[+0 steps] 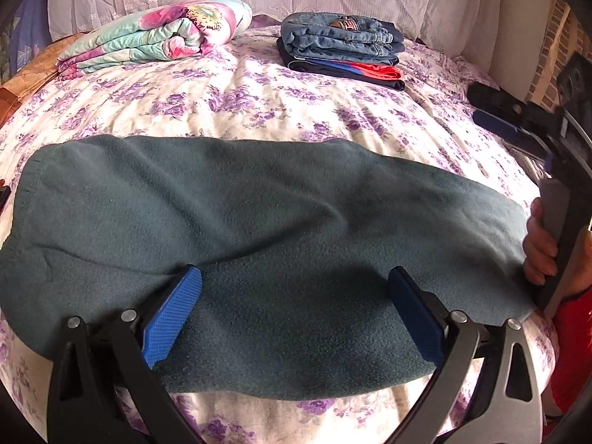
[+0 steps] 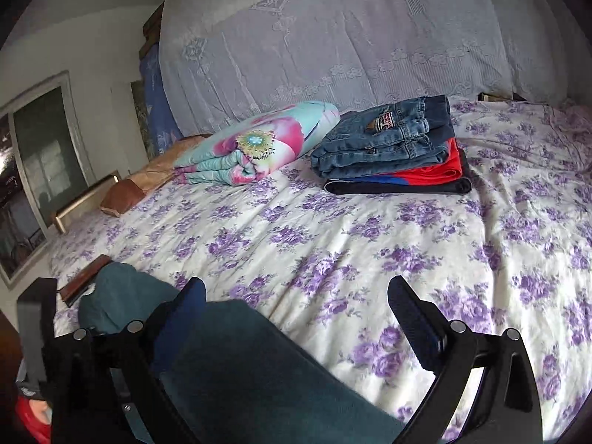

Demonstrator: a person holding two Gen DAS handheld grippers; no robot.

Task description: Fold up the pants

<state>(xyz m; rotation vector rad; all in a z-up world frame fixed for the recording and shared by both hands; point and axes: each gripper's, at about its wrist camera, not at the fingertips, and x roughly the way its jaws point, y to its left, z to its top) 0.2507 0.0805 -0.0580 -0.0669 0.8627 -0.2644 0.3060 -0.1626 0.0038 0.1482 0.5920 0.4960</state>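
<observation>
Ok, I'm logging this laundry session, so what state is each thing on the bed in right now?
Teal pants: folded lengthwise, lying flat across the bed, not gripped.
Jeans: folded, on top of the pile.
Red and dark clothes: folded, stacked under the jeans.
Flowered quilt: folded, by the headboard.
Left hand-held gripper: open, over the pants.
Right hand-held gripper: open, holding nothing.

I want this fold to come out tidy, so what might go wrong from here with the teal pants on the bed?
1. Both the left gripper and the right gripper are open, so nothing pins the teal pants; the fold may slacken.
2. The fleece shows ridges across its middle; another fold could trap them as creases.
3. The pants lie near the bed edge by the person's hand, so a tug might slide them off.
</observation>
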